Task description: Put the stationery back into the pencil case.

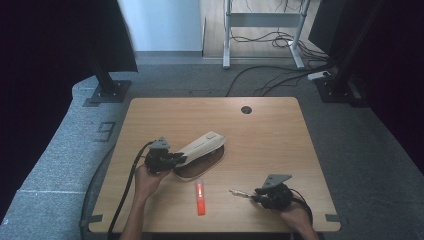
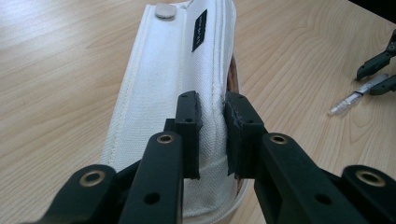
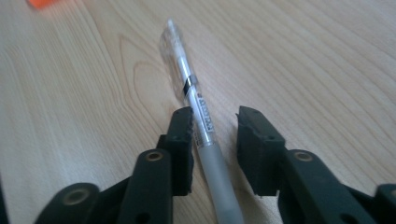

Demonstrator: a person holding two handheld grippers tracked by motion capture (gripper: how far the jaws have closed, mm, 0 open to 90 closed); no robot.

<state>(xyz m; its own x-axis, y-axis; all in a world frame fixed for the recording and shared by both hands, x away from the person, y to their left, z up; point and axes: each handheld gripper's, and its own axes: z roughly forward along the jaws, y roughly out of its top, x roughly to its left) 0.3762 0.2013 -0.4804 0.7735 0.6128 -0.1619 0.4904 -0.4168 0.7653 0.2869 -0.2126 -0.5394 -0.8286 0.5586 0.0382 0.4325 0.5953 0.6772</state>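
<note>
While the left gripper (image 2: 212,135) pinches one edge of the white fabric pencil case (image 1: 201,145), lot contents stand as follows.

Item 1: pencil case, white canvas with a snap stud and a small black label, lying left of the desk's (image 1: 270,150) centre, its long axis slanting toward the far edge. The left gripper's jaws are closed tight on the near end of the upper flap, cloth bunched between the pads. The flap appears lifted, showing a brown lining along the opening; the hold is probably meant to keep the mouth of the case propped open and steady for loading.

Item 2: clear-barrelled pen (image 3: 198,116) with a grey grip section, flat on the desk near the near edge, right of centre, its tip pointing toward the case. The right gripper (image 3: 215,140) straddles it where barrel meets grip. The left pad lies against the barrel; a gap shows between the pen and the right pad, so the jaws are narrow but not yet clamped, and the pen rests on the wood. Approaching along the pen's length suits a lengthwise pick-up and an end-first slide into the case.

Item 3: orange marker (image 1: 200,197), flat near the near edge, between the two hands, well apart from both grippers and untouched. Likely next in line after the pen.

Item 4: desk, light wood grain, with a round cable hole (image 1: 246,109) near the far edge.
</note>
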